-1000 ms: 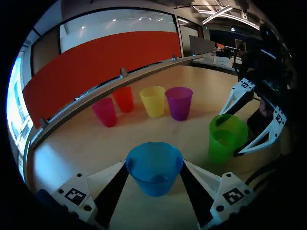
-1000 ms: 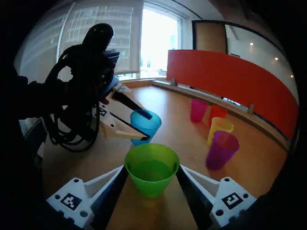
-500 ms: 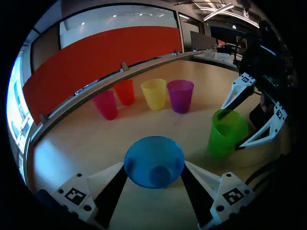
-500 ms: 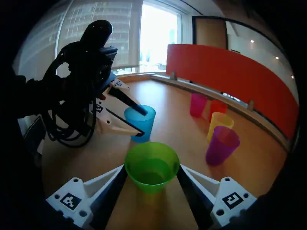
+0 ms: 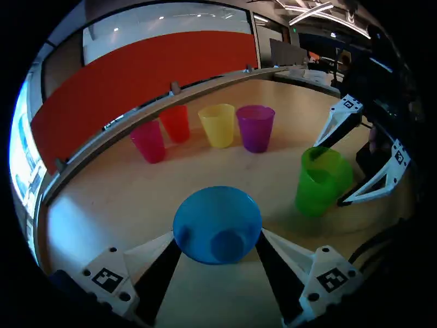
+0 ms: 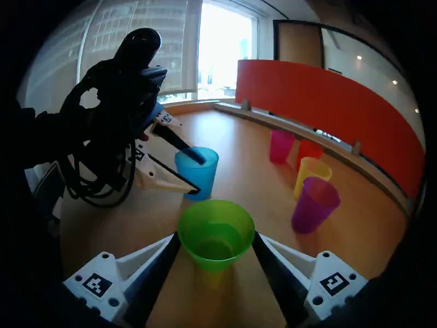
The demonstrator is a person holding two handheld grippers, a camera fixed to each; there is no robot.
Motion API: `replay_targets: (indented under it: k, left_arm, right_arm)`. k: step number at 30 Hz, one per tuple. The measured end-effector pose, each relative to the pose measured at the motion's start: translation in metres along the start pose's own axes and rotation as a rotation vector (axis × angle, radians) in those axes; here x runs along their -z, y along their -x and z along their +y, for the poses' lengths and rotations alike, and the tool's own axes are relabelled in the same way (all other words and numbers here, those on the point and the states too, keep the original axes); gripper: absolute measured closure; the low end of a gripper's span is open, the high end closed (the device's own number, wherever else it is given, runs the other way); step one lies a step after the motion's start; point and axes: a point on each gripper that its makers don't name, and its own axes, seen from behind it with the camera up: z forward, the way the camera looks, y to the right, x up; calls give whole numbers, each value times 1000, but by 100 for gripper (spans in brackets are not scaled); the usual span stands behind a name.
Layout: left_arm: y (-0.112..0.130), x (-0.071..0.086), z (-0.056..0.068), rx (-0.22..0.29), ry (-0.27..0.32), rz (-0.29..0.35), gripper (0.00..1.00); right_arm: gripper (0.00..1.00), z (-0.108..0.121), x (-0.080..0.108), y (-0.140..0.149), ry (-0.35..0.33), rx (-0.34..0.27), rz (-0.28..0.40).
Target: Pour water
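A blue cup (image 5: 217, 224) sits between the fingers of my left gripper (image 5: 217, 243), which is shut on it; I look down into its mouth. In the right gripper view the same blue cup (image 6: 196, 171) stands upright in that gripper (image 6: 188, 170), just above the wooden table (image 6: 257, 180). My right gripper (image 6: 216, 249) is shut on a green cup (image 6: 216, 234) with water in the bottom. The green cup (image 5: 321, 181) also appears at the right of the left gripper view, held by the right gripper (image 5: 341, 172).
Pink (image 5: 148, 141), red (image 5: 176, 123), yellow (image 5: 217, 125) and purple (image 5: 255, 128) cups stand in a row at the back of the table, before a rail and an orange wall panel (image 5: 136, 82). A hand and dark cables (image 6: 104, 142) hold the left gripper.
The blue cup's mouth has tipped more toward the left camera. Both cups have shifted slightly, with the green cup drawing a little nearer the blue one.
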Motion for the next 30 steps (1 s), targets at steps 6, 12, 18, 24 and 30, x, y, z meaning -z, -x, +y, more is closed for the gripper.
replay_targets:
  k: [6, 12, 18, 24, 30]
  left_arm:
    - [12, 1, 3, 27, 22, -37, 12]
    - [17, 7, -3, 17, 0, -37, 12]
    - [24, 19, -8, 1, -36, -38, 11]
    - [32, 32, -7, 31, -45, -32, 11]
    - [35, 46, -9, 44, -74, -16, 11]
  right_arm:
    - [0, 1, 3, 5, 6, -3, -12]
    - [0, 2, 9, 7, 17, -7, -14]
    - [0, 5, 21, 13, 34, -14, -15]
    - [0, 9, 37, 22, 66, -18, -15]
    - [0, 14, 57, 29, 104, -35, -5]
